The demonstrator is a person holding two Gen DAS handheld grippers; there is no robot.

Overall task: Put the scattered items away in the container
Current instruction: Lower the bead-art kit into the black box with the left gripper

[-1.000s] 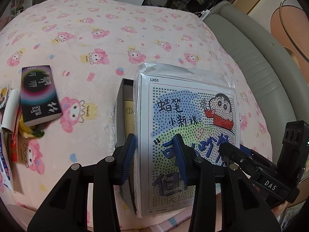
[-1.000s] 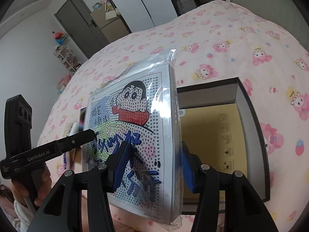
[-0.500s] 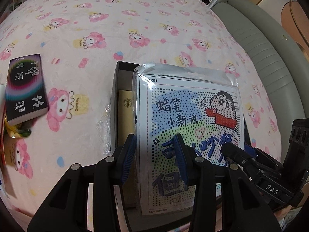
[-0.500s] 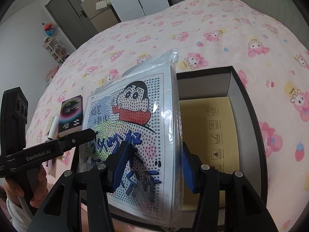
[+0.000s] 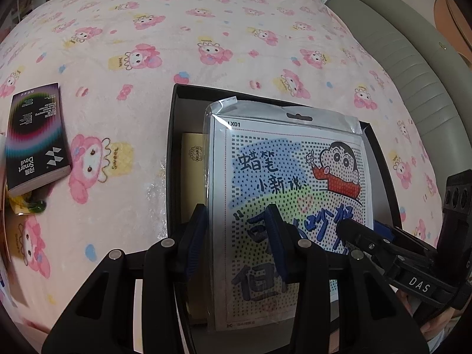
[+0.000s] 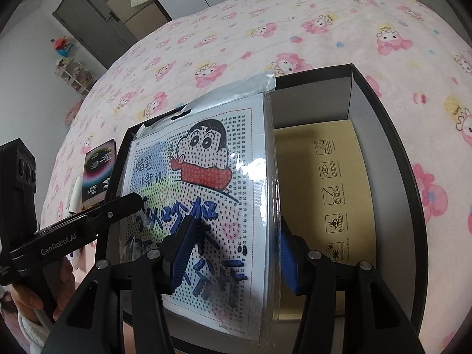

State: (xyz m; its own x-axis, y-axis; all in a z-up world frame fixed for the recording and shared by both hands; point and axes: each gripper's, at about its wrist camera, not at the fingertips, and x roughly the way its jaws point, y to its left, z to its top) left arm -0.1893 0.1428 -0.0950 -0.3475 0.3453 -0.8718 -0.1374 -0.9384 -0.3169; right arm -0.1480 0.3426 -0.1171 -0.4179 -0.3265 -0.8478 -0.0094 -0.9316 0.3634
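Observation:
A bagged cartoon bead-art kit hangs tilted over an open black box on the pink blanket. My left gripper is shut on the kit's near left edge. My right gripper is shut on its near right edge. Each gripper's tip shows in the other's view, against the kit. A yellow card lies on the box floor. To the left of the box lie a black "Smart Devil" pack and a yellow packet.
A grey padded headboard borders the bed on the right. Clear bubble wrap lies against the box's left wall. A white tube rests beside the black pack. A hand holds the left gripper. Shelves and a door stand far back.
Both grippers have carried the kit forward and down, so it now sits lower over the box opening. More of the box rim shows around it.

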